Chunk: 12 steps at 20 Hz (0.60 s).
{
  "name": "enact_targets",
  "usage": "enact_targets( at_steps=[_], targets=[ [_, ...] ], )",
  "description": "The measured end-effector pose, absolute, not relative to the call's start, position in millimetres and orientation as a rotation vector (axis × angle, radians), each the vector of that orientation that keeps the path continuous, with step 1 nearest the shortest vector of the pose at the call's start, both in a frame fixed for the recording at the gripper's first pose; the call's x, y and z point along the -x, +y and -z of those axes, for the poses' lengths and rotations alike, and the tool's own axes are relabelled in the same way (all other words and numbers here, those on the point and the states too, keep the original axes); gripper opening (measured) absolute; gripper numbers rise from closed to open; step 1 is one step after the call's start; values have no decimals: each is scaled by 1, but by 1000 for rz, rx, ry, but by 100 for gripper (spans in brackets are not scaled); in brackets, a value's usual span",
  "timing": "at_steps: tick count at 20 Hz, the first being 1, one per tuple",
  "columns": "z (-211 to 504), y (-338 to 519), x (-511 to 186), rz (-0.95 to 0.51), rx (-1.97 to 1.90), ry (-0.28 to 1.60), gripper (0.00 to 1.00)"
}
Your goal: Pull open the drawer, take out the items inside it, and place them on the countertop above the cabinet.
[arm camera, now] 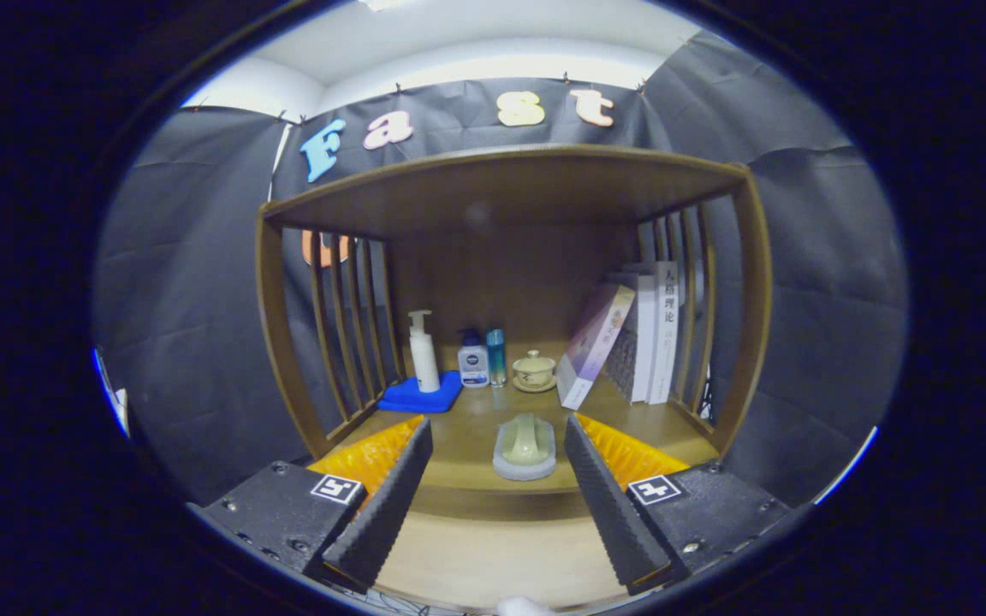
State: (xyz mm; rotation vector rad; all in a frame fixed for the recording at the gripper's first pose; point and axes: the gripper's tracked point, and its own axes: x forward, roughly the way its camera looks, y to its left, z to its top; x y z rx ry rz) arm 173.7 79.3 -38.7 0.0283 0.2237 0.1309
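gripper [493, 500]: fingers spread wide, gripping nothing
soap dish [525, 447]: on the countertop [467, 445], just ahead, between the fingers
drawer: front not discernible
risk: wide fingers (advancing blind) may knock the dish

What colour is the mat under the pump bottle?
Blue; the mat shows best in the gripper view, beyond the open gripper.

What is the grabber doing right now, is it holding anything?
Hand-held gripper: open, holding nothing; its fingers are spread wide, with the pale green dish on a grey base sitting on the countertop between and just ahead of them.
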Motion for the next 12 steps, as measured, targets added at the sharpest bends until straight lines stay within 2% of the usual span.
enact_targets(
  at_steps=[8, 12],
  targets=[
    [67, 47, -87, -45, -6, 75, 99],
    [101, 32, -57, -45, -85, 92, 99]
  ],
)
